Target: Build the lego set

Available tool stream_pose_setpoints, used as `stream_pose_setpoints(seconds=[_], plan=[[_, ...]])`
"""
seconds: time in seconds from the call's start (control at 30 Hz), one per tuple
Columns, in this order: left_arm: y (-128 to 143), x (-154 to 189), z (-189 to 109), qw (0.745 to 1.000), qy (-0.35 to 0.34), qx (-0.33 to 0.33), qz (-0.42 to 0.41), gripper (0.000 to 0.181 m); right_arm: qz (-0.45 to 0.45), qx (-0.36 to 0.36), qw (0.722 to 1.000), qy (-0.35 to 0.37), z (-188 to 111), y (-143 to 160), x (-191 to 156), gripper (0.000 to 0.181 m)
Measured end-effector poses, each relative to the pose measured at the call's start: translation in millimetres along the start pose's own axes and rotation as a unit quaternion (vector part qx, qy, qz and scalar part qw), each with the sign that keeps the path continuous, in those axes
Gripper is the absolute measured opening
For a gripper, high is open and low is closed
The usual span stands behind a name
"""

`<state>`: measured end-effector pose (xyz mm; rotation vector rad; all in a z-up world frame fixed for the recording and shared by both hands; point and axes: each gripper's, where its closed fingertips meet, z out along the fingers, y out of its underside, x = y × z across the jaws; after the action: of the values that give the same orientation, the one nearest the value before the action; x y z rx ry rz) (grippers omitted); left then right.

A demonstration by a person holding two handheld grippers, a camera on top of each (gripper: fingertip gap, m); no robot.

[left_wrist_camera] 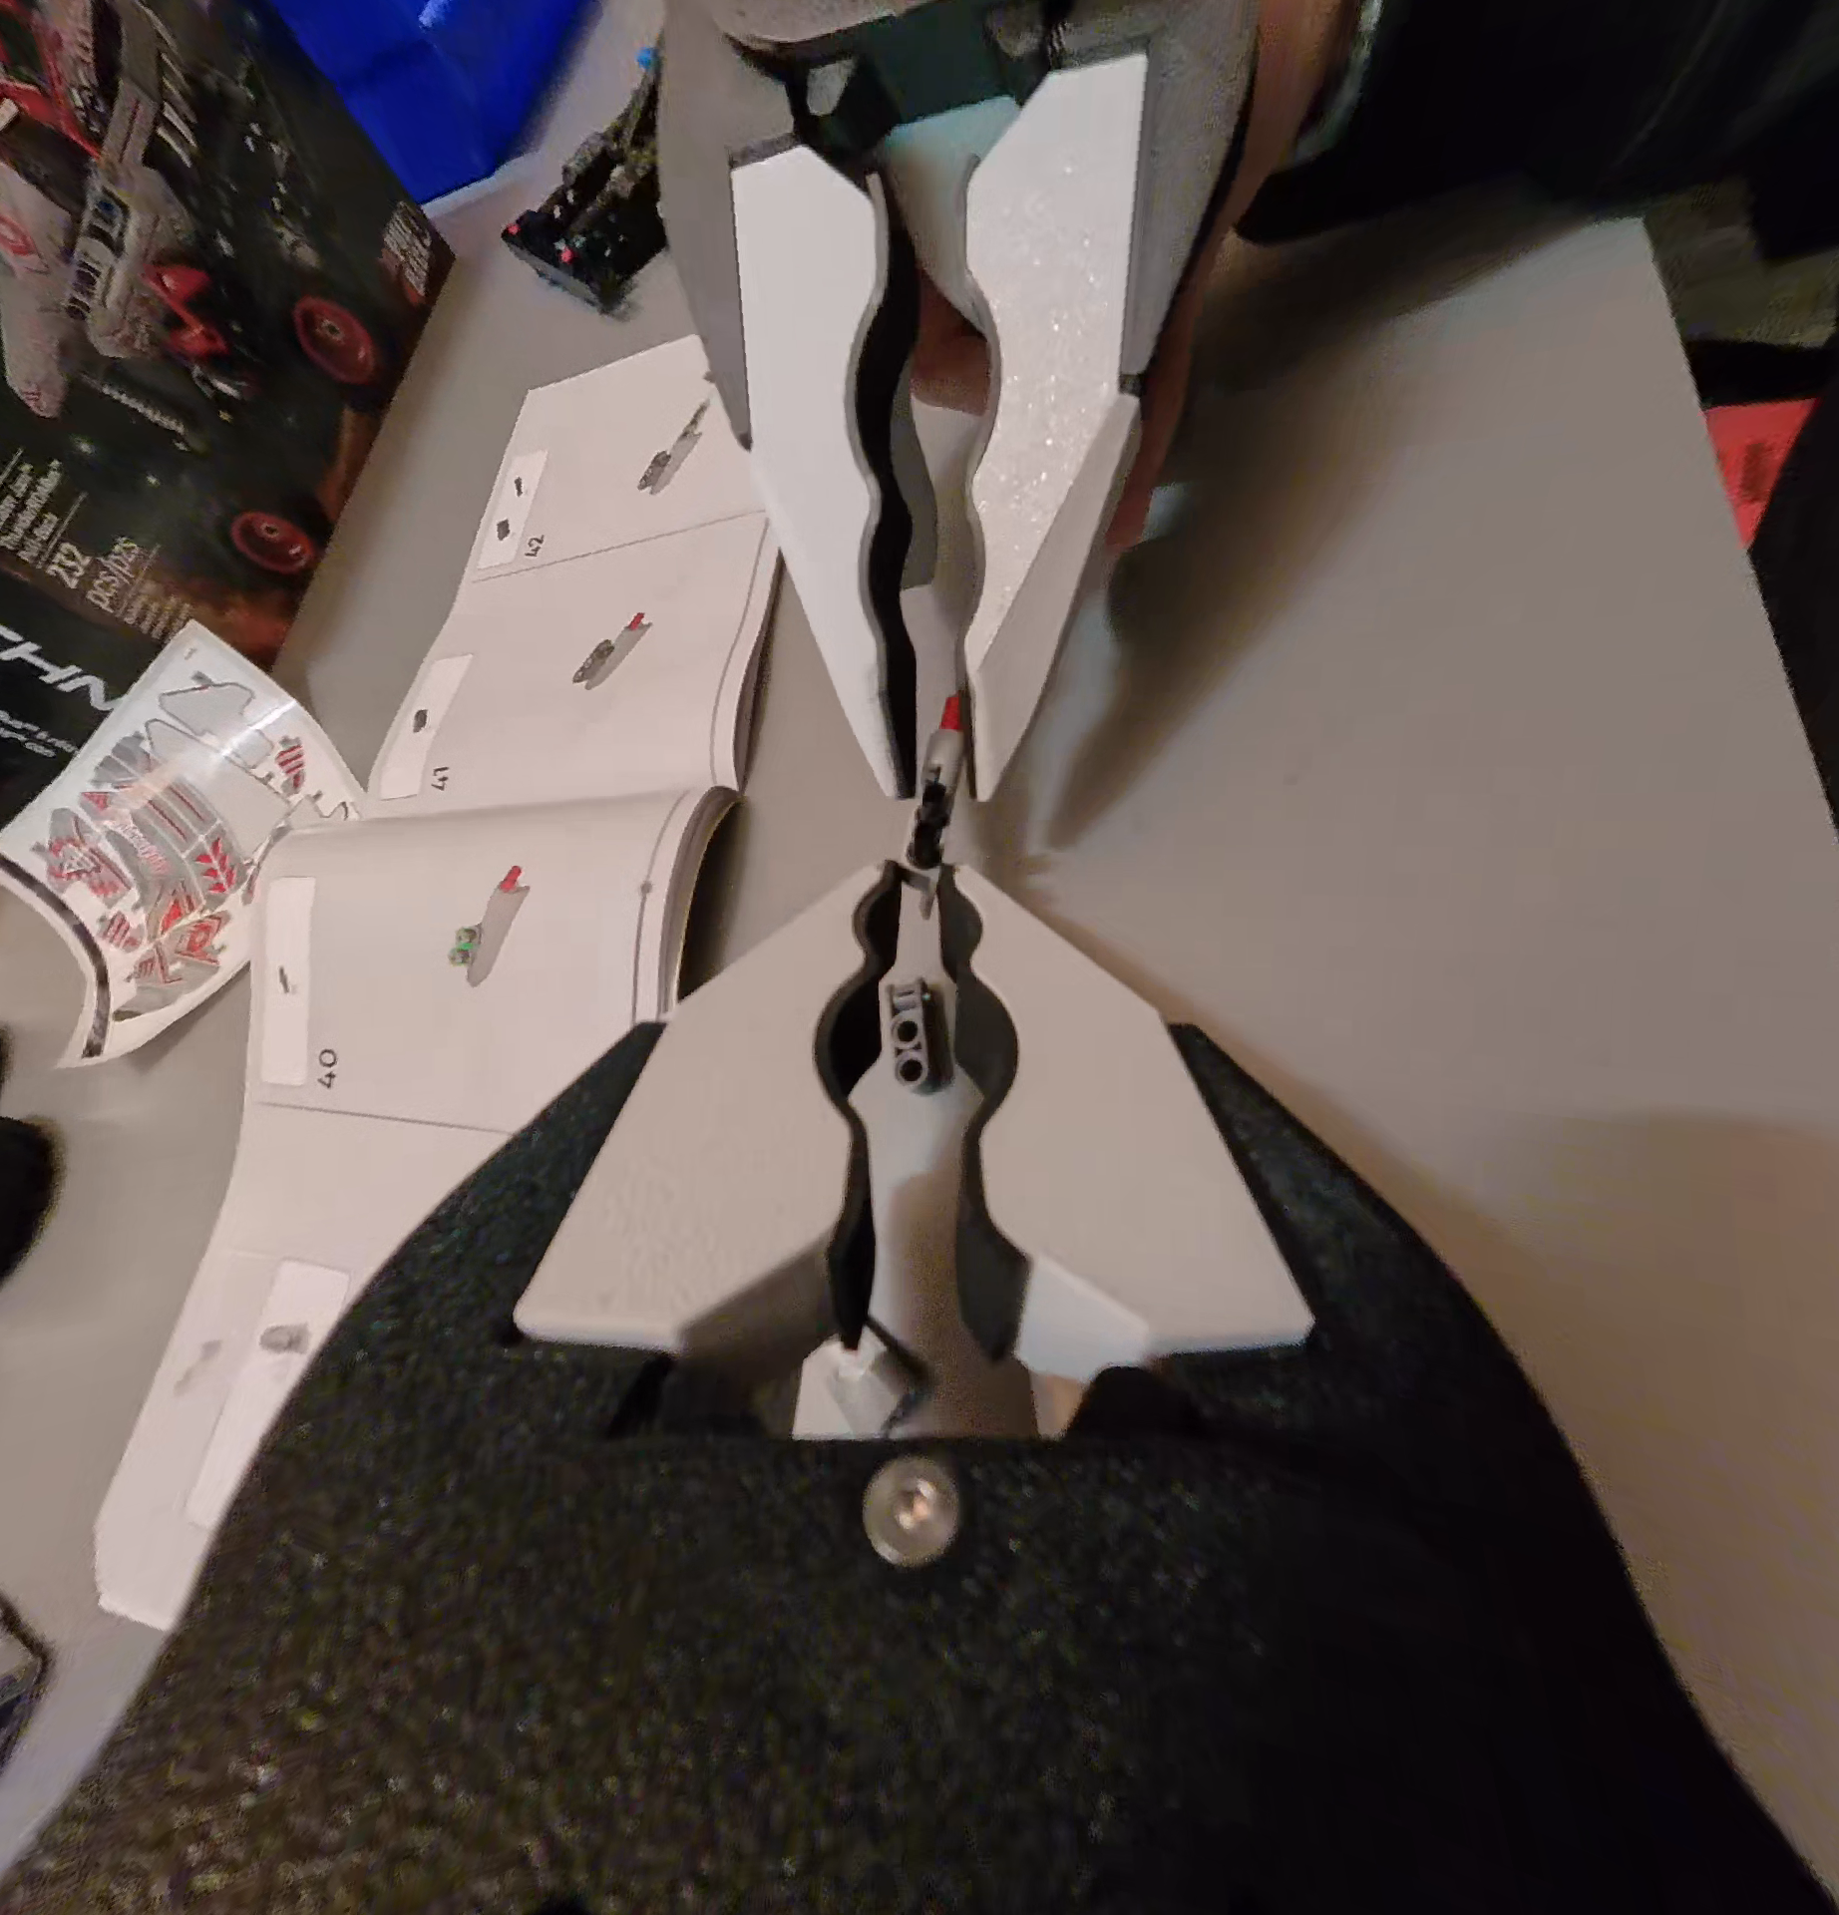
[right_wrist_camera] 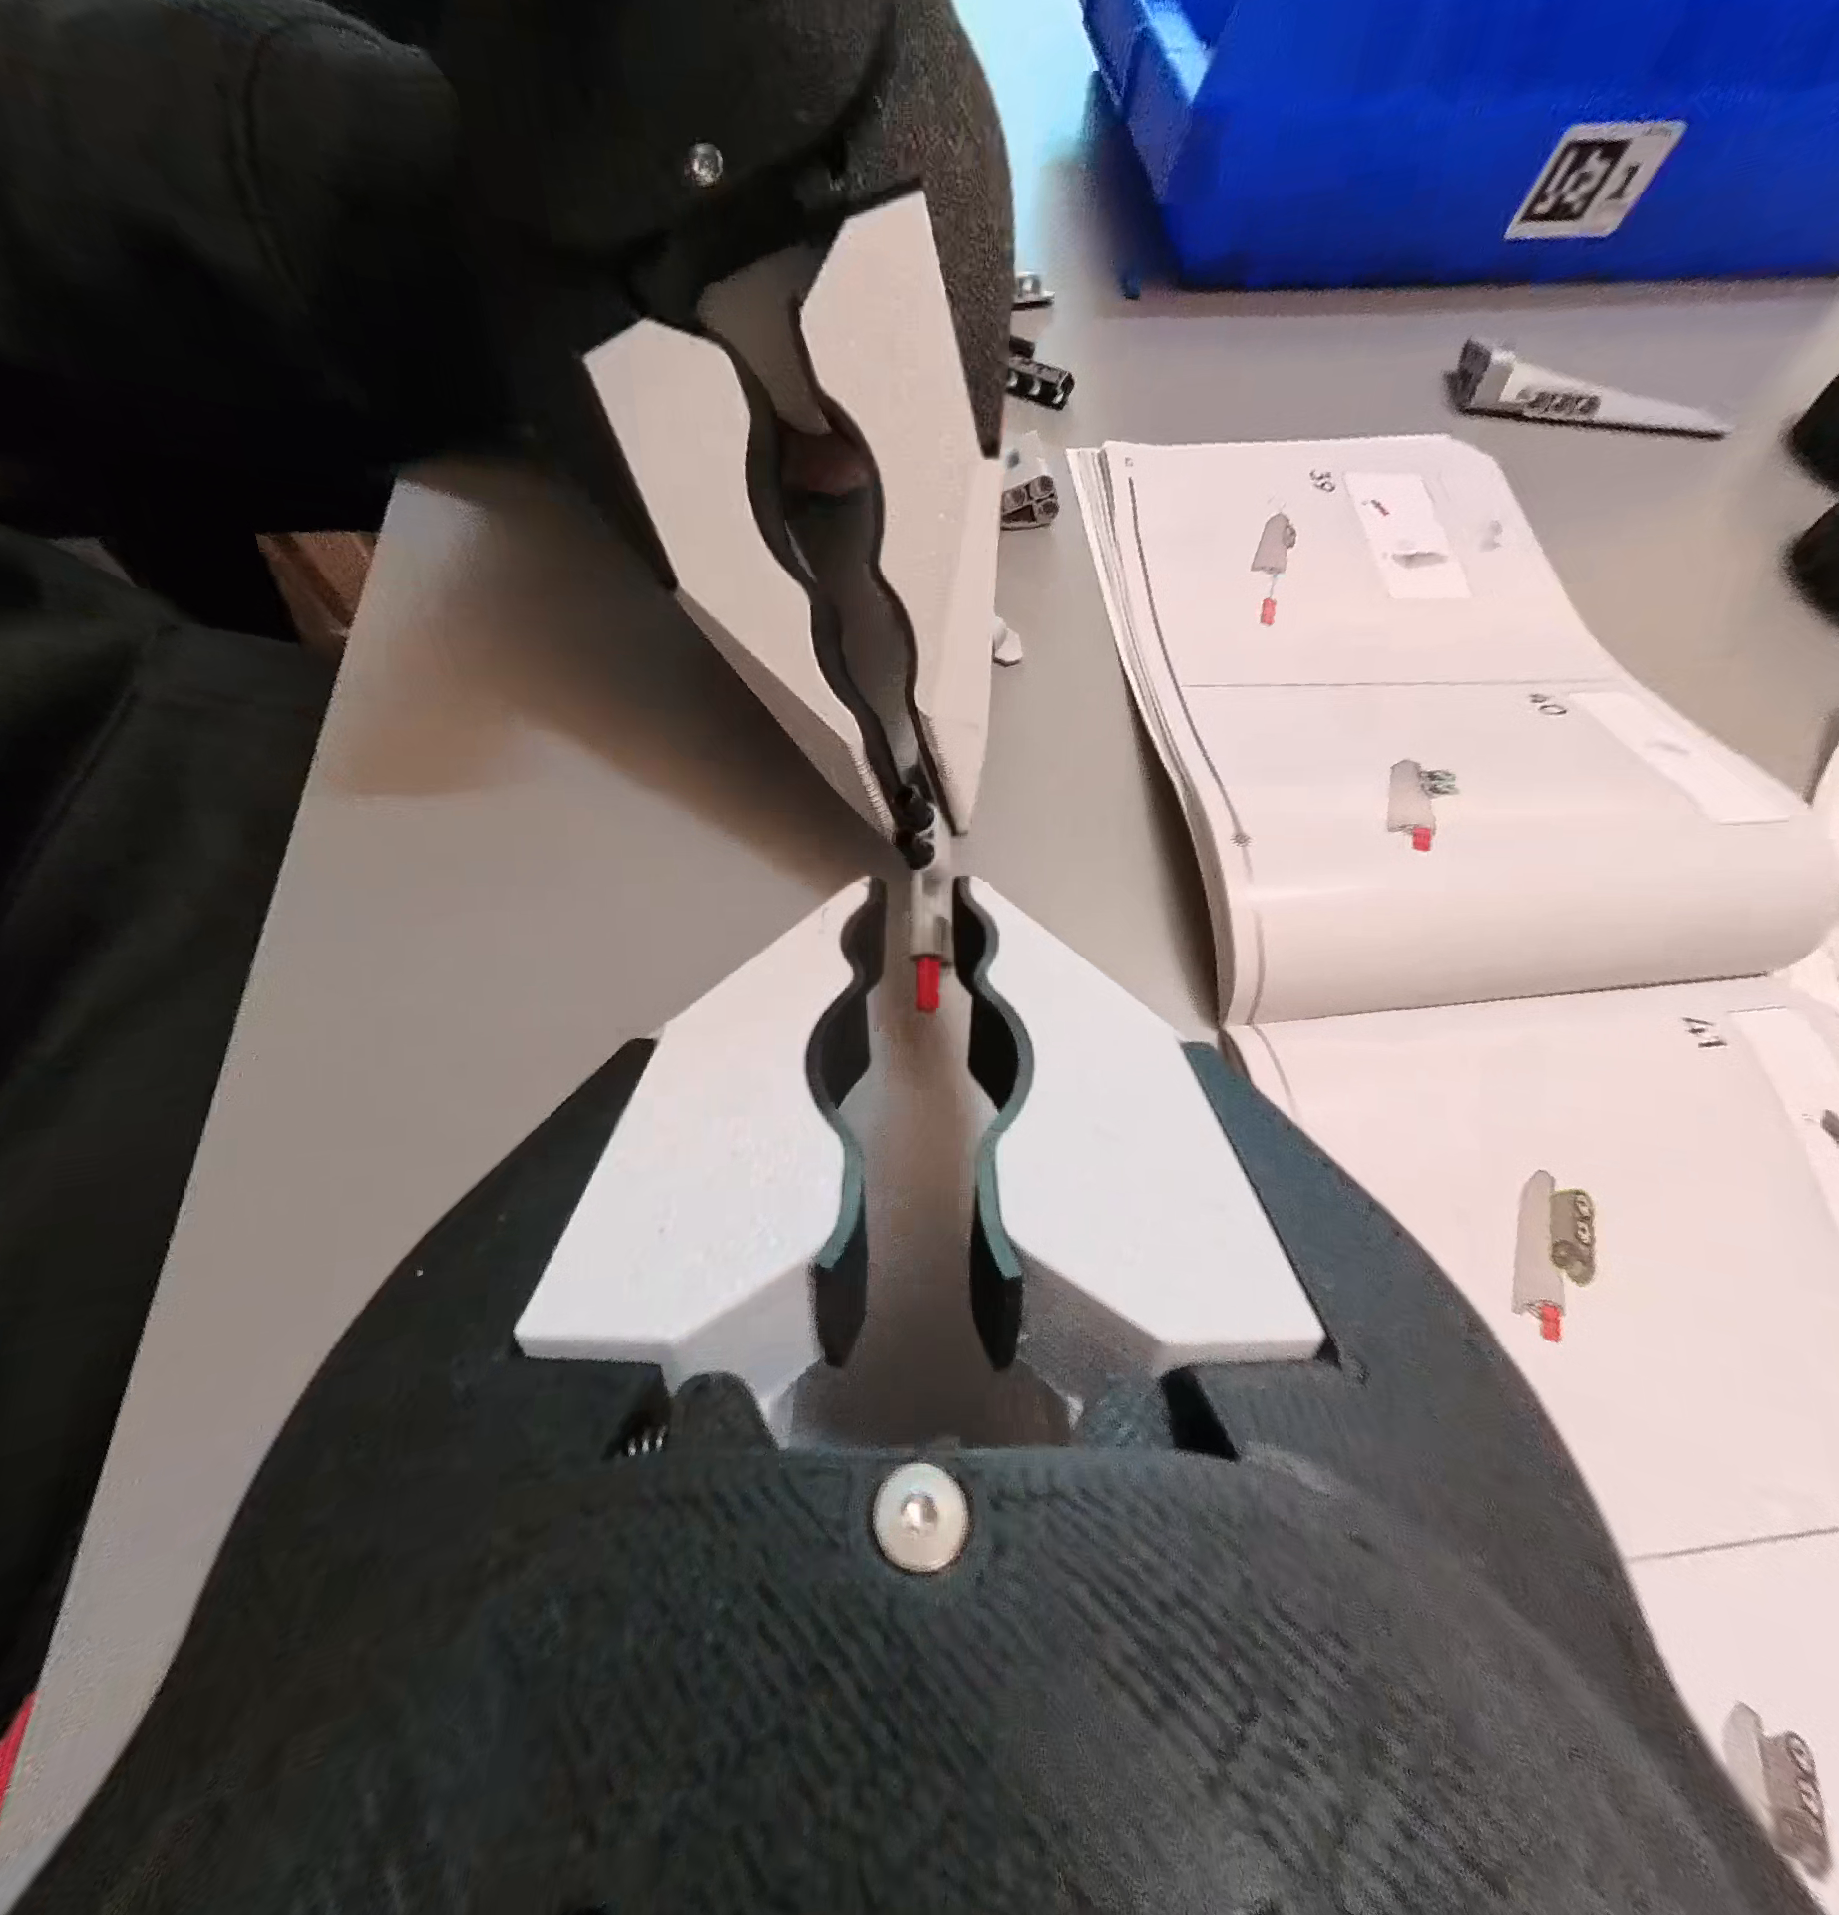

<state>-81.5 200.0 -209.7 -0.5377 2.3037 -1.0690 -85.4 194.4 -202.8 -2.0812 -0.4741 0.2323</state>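
Note:
My left gripper [left_wrist_camera: 917,876] is shut on a small black connector piece [left_wrist_camera: 929,824] that sticks out of its tips. My right gripper [right_wrist_camera: 921,893] is shut on a small light grey piece with a red axle [right_wrist_camera: 926,938]; the red end points back toward its camera. The two grippers meet tip to tip just above the grey table [left_wrist_camera: 1413,725], and the black piece [right_wrist_camera: 915,819] touches the grey piece's front end. A dark grey beam with holes [left_wrist_camera: 910,1036] shows in the gap between my left fingers; I cannot tell whether it lies on the table.
An open instruction booklet [left_wrist_camera: 480,933] lies beside the grippers, also in the right wrist view [right_wrist_camera: 1516,829]. A sticker sheet [left_wrist_camera: 159,829], the set's box [left_wrist_camera: 149,311] and a black partial build [left_wrist_camera: 594,238] lie beyond. A blue bin [right_wrist_camera: 1465,135], a grey wedge panel [right_wrist_camera: 1579,399] and loose parts [right_wrist_camera: 1029,487] are nearby. The tips of both grippers are at nearly the same place.

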Motion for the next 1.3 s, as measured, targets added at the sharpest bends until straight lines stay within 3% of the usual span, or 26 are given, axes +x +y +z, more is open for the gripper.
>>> stream_pose_setpoints(seconds=[0.3,0.7,0.83,1.0,1.3], plan=[[-15,-4,-10,0.997,0.016,0.059,-0.042,0.004,-0.079,0.064,0.994,0.026,-9,-17,0,0.007],[-25,-5,-18,0.993,0.036,0.097,-0.061,0.004,-0.130,0.098,0.986,0.040,-12,-25,-1,0.006],[-32,-6,-24,0.989,0.042,0.122,-0.067,0.004,-0.136,0.117,0.982,0.051,-16,-30,1,0.013],[-36,-5,-25,0.988,0.044,0.132,-0.066,0.004,-0.132,0.139,0.981,0.033,-18,-35,-5,0.006],[-30,-8,-23,0.989,0.040,0.121,-0.071,0.004,-0.105,0.112,0.987,0.048,-13,-31,1,0.006]])
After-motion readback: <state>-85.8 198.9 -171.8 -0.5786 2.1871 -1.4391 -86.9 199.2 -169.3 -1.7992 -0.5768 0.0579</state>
